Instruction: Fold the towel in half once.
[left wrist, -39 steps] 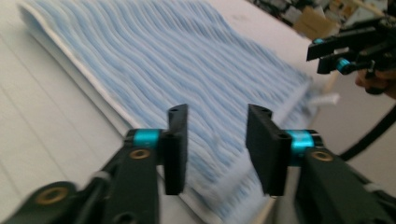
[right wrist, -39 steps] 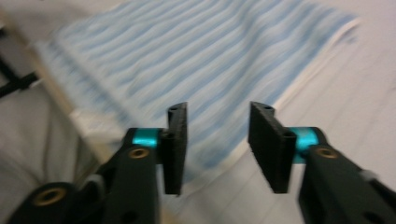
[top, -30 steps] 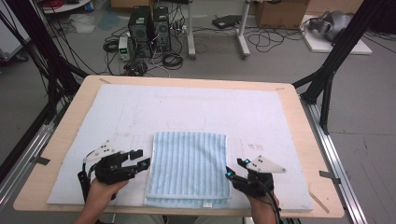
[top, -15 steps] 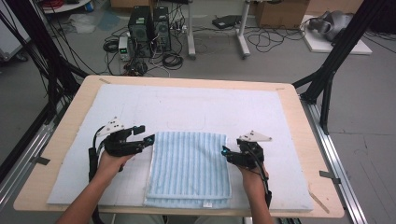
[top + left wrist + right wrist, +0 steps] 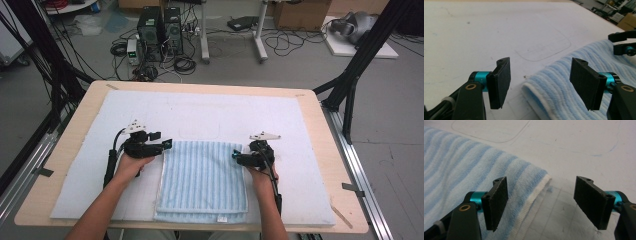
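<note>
Both the left gripper (image 5: 167,145) and right gripper (image 5: 235,156) stand spread at the folded blue towel's (image 5: 202,177) far corners, bare white mat (image 5: 225,112) beyond them.

The right hand-held gripper (image 5: 540,203) stands wide open, straddling the striped towel's (image 5: 474,180) white-edged corner on the white mat (image 5: 584,147).

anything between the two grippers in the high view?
Just the far edge of the folded blue striped towel, spanning left gripper to right gripper, per high view.
</note>
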`<action>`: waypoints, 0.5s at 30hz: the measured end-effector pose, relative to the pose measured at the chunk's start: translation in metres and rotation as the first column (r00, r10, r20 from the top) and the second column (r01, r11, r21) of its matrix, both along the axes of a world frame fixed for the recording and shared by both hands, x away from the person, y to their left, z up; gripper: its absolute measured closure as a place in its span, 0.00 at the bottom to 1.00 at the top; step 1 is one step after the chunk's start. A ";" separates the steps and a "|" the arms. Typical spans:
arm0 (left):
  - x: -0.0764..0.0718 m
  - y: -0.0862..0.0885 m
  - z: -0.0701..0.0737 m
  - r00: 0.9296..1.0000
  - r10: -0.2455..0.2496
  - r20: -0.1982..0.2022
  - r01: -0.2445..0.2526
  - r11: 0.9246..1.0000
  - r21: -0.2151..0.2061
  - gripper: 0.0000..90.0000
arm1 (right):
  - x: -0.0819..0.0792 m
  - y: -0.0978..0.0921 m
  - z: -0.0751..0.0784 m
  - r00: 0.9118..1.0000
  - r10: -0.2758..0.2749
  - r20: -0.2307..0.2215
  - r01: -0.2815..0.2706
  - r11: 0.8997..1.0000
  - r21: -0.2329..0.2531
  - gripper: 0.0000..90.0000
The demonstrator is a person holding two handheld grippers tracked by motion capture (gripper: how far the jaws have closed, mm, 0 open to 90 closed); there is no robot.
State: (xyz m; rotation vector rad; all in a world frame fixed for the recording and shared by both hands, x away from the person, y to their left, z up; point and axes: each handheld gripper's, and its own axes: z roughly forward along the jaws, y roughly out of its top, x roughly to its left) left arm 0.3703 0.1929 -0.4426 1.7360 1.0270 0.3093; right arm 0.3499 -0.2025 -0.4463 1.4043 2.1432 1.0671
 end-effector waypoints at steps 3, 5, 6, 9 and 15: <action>0.002 -0.002 -0.005 1.000 0.006 -0.026 -0.006 1.000 0.024 0.37 | 0.002 0.000 -0.003 1.000 0.004 -0.025 -0.004 1.000 0.001 0.30; 0.003 -0.004 -0.008 0.999 0.011 -0.041 -0.009 0.998 0.056 0.37 | 0.001 0.001 -0.002 1.000 0.012 -0.021 -0.012 1.000 0.000 0.31; 0.004 -0.005 -0.008 0.999 0.019 -0.050 -0.015 0.998 0.065 0.37 | 0.001 0.001 -0.002 1.000 0.013 -0.022 -0.013 1.000 -0.003 0.31; 0.006 -0.009 -0.008 0.996 0.034 -0.081 -0.024 0.992 0.124 0.38 | 0.001 0.001 -0.003 1.000 0.015 -0.023 -0.015 1.000 -0.006 0.35; 0.004 -0.018 -0.009 0.997 0.034 -0.065 -0.017 0.970 0.241 0.42 | 0.000 -0.001 -0.001 0.999 0.030 -0.024 -0.031 0.999 -0.023 0.60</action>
